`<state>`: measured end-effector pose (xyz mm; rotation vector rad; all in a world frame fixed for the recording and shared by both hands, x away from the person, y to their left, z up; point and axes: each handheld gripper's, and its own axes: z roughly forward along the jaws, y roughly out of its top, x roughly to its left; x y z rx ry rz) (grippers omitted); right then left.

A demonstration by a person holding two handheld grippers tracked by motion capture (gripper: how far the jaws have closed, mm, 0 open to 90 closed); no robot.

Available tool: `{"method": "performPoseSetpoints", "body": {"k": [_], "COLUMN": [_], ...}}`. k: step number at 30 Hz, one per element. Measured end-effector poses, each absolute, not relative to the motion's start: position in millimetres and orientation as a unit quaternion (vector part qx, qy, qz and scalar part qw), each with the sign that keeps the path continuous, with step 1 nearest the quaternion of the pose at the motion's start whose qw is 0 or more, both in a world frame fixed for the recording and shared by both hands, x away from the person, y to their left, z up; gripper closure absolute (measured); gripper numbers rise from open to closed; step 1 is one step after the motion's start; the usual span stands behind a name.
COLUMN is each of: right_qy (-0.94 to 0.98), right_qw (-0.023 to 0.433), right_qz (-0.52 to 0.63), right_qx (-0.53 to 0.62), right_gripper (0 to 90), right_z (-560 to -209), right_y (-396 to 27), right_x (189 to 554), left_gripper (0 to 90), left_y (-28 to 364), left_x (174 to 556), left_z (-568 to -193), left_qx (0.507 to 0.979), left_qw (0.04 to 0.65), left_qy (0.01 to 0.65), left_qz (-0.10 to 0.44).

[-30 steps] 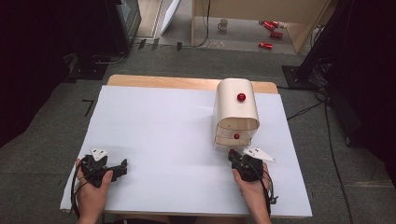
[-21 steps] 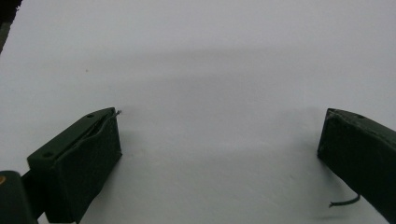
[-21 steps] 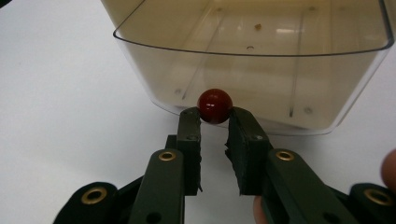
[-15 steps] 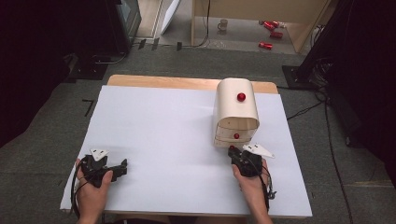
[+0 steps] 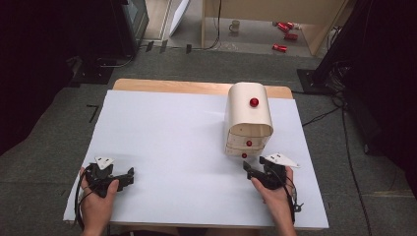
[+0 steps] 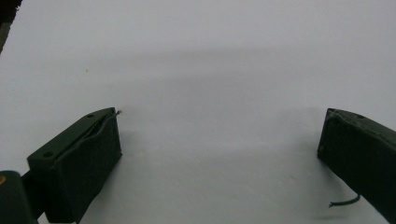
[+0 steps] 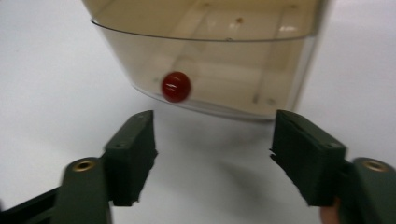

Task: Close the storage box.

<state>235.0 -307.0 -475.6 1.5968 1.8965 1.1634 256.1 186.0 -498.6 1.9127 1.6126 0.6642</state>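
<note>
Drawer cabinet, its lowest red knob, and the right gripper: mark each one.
drawer cabinet (image 5: 248, 115): high view, on its rounded top.
lowest red knob (image 7: 176, 86): right gripper view, centre of the ball.
right gripper (image 7: 212, 156): right gripper view, midway between its open jaws.

left gripper (image 5: 129, 175): jaws wide apart, low | right gripper (image 5: 248, 169): jaws just opened, nothing between

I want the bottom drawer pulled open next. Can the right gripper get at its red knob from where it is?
Probably yes. The right gripper faces the bottom drawer, its jaws have just been opening with nothing between them, and the red knob sits just ahead, slightly left of centre, with bare white table between.
</note>
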Motion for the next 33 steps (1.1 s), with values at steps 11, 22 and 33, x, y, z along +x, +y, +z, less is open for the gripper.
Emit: {"method": "performPoseSetpoints", "body": {"k": [11, 22, 33], "right_qy": [0.673, 0.676, 0.665], "right_qw": [0.221, 0.250, 0.261], "right_qz": [0.370, 0.311, 0.294], "right_qx": [0.601, 0.620, 0.635], "right_gripper": [13.9, 13.8, 12.1], "right_z": [-476.4, -490.0, -501.0], "right_y": [-363.5, -395.5, -410.5], "right_x": [212.5, 196.2, 186.9], "left_gripper": [0.0, 0.0, 0.0], "left_y": [186.0, 186.0, 185.8], "left_x": [256.1, 256.1, 256.2], "left_z": [-498.6, -498.6, -498.7], "left_qx": [0.711, 0.711, 0.710], "left_qw": [0.273, 0.273, 0.274], "left_qy": [0.599, 0.600, 0.600], "left_qz": [0.247, 0.247, 0.247]}}
